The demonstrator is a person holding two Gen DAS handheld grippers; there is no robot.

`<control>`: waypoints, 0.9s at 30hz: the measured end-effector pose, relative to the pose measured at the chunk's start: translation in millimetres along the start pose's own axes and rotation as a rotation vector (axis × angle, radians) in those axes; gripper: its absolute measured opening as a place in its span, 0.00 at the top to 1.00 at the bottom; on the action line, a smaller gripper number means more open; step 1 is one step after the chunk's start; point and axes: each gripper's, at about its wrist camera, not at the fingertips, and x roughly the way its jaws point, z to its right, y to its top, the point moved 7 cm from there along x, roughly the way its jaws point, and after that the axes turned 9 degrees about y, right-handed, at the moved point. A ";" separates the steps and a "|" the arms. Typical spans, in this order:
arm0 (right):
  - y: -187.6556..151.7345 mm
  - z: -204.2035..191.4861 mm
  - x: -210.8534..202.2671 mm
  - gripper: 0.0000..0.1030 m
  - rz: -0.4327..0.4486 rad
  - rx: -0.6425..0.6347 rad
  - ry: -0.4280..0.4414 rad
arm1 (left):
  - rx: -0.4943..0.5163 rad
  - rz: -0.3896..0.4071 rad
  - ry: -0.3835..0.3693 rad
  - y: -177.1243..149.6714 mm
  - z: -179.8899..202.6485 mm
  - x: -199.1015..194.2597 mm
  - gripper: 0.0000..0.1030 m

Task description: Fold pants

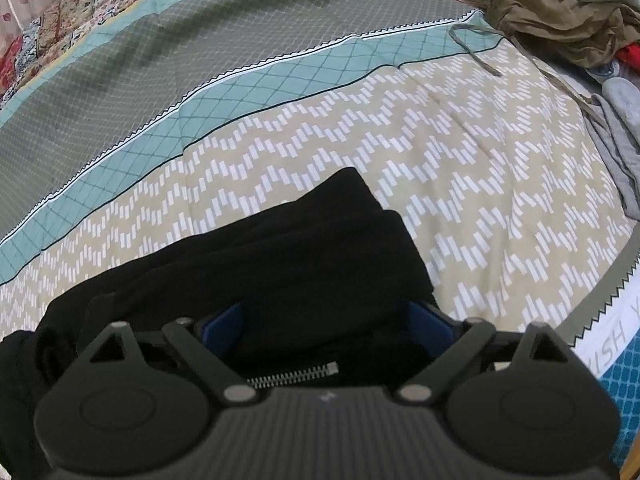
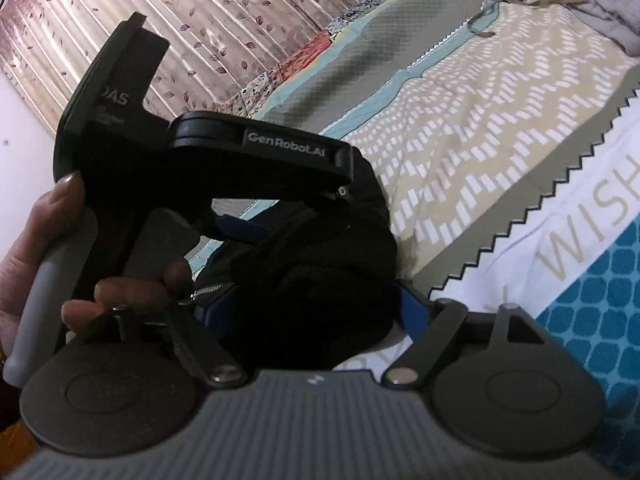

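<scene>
The black pants (image 1: 280, 248) are a folded bundle on the beige zigzag bedspread (image 1: 480, 184), a silver zipper (image 1: 292, 374) showing near the camera. My left gripper (image 1: 328, 320) has its blue pads (image 1: 224, 326) spread wide around the bundle's thickness, the fabric between them. In the right wrist view the same bundle (image 2: 320, 264) fills the space between my right gripper's (image 2: 312, 312) blue pads (image 2: 412, 308). The left gripper's body (image 2: 256, 152), held by a hand (image 2: 48, 216), sits just beyond, over the bundle.
A heap of olive and grey clothes (image 1: 560, 4) lies at the bed's far right corner, with a drawstring trailing out. A grey-and-teal blanket (image 1: 200, 52) covers the far side. A leaf-print curtain (image 2: 200, 20) hangs behind the bed.
</scene>
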 end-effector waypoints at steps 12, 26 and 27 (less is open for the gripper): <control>-2.0 -5.2 6.2 0.14 0.004 -0.019 -0.005 | -0.094 0.050 -0.160 16.8 -16.6 -18.9 0.08; 2.5 -7.9 -0.4 0.39 0.051 -0.057 -0.065 | -0.088 -0.009 -0.223 6.9 -6.4 -8.5 0.08; 3.5 -6.5 0.2 0.44 0.052 -0.056 -0.069 | -0.081 -0.017 -0.233 7.4 -3.8 -8.5 0.09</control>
